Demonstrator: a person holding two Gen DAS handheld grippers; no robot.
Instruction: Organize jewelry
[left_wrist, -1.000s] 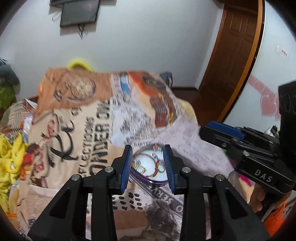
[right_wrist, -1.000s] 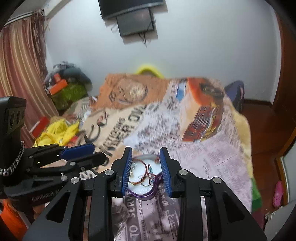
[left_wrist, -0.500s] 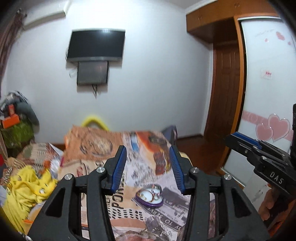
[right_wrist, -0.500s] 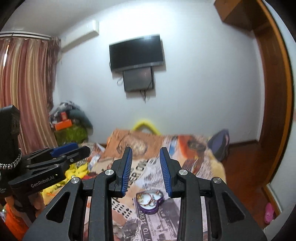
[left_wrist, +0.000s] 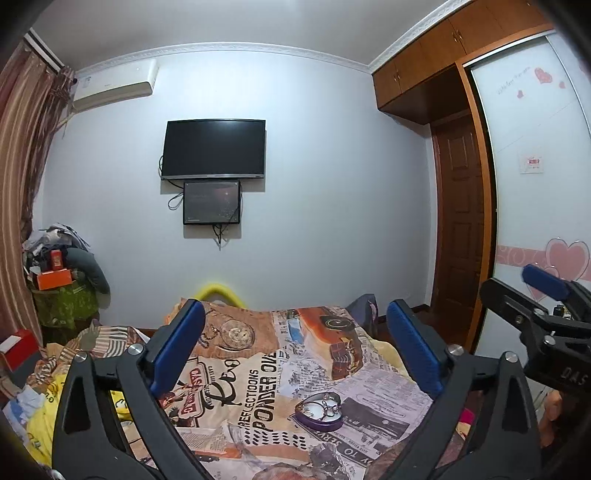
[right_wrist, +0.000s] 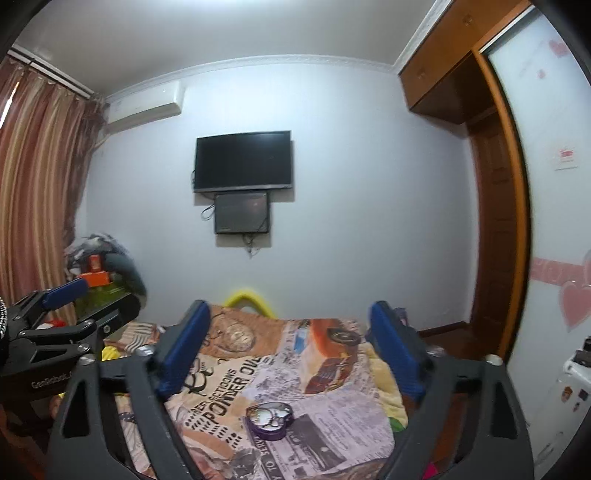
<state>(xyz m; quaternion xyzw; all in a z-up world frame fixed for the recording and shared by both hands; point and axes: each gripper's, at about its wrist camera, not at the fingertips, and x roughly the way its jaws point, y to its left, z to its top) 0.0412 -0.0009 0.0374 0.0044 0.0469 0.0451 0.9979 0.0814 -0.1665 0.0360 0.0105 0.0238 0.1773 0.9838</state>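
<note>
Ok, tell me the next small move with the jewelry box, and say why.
Probably hold both grippers back and end here. The heart-shaped purple box sits open on the printed bedspread with the jewelry inside it. The left gripper and right gripper are both wide open, empty and well clear of the box.

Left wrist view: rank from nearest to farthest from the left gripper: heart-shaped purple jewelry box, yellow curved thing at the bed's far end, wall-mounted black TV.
1. Heart-shaped purple jewelry box: on the printed blanket, just beyond the open left gripper, slightly right of centre.
2. Yellow curved thing: at the bed's far edge, left of centre.
3. Wall-mounted black TV: high on the back wall.
</note>
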